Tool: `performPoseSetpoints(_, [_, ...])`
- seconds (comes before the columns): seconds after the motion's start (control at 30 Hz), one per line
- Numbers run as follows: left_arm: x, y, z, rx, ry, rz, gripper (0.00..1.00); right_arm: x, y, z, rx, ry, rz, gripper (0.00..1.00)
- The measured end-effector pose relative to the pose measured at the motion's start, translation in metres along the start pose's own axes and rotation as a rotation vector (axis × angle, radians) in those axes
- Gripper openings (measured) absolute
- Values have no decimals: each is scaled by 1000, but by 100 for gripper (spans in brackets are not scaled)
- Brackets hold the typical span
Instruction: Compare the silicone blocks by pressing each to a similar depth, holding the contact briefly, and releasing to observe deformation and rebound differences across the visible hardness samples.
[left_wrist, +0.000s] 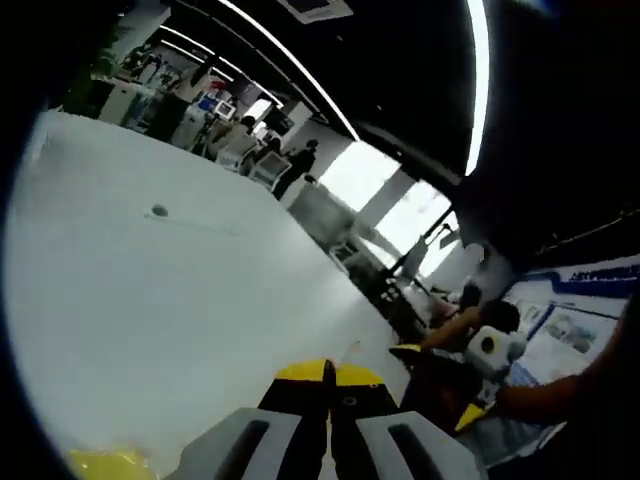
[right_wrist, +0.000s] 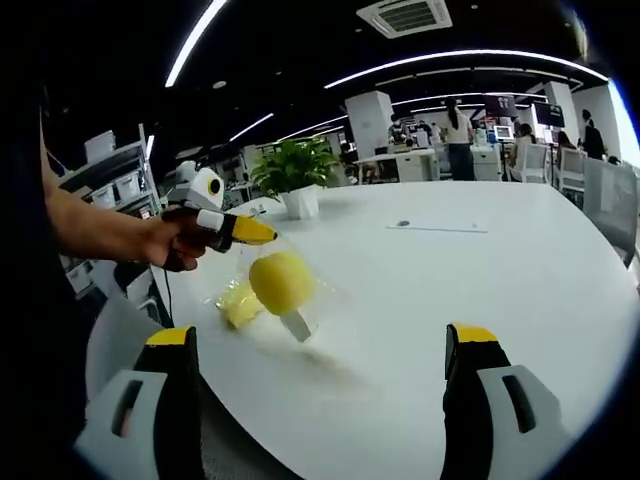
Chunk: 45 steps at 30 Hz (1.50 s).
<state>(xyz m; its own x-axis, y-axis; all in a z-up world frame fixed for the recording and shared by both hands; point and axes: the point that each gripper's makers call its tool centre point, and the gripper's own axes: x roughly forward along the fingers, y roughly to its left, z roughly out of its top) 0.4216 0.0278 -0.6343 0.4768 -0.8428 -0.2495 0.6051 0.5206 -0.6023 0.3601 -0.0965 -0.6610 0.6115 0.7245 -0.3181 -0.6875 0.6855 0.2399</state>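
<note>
Yellow silicone samples lie on the white table (right_wrist: 480, 290): a rounded yellow block (right_wrist: 280, 282) with a small white piece (right_wrist: 297, 325) under it and a paler yellow piece (right_wrist: 238, 302) to its left. My left gripper (right_wrist: 268, 236), held by a hand, hovers just above the rounded block with its yellow tips together. In the left gripper view its jaws (left_wrist: 328, 378) are shut with nothing between them, and a yellow sample (left_wrist: 105, 463) shows at the lower left. My right gripper (right_wrist: 322, 340) stands wide open, short of the samples, holding nothing.
A potted plant (right_wrist: 295, 178) in a white pot stands at the table's far side. A small dark disc (right_wrist: 403, 224) and a thin sheet lie mid-table. Desks, chairs and people fill the room behind. The person's forearm (right_wrist: 100, 232) comes in from the left.
</note>
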Motion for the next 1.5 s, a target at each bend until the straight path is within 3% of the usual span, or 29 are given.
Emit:
performPoseSetpoints(0.33, [-13,-47,39,120,-28,-90,0,-1,2,26,10,-74,17,96])
performPoseSetpoints(0.47, [-20,-65,52,146,-43,-118,0,1,12,52,-92,-207,61,96])
performPoseSetpoints(0.5, [-22,-69,56,145,-44,-126,0,3,14,51,-74,-188,66,96])
performPoseSetpoints(0.7, [-29,-83,66,141,-45,-156,0,13,30,79,-101,-234,150,91])
performPoseSetpoints(0.8, [-32,-89,69,135,-46,-167,0,18,44,88,-3,-244,233,92])
performPoseSetpoints(0.83, [-33,-91,70,131,-46,-173,0,19,44,91,-1,-252,241,92])
performPoseSetpoints(0.87, [-35,-95,72,140,-49,-180,0,21,46,91,-55,-251,234,92])
performPoseSetpoints(1.07, [-42,-106,76,138,-54,-198,0,25,59,98,-65,-260,291,77])
performPoseSetpoints(1.13, [-43,-109,75,128,-57,-210,0,26,66,107,-92,-305,321,72])
performPoseSetpoints(1.3, [-49,-117,79,84,-78,-245,0,38,77,111,-137,-278,367,63])
performPoseSetpoints(1.5, [-56,-125,84,55,-93,-271,0,41,85,111,-122,-261,419,50])
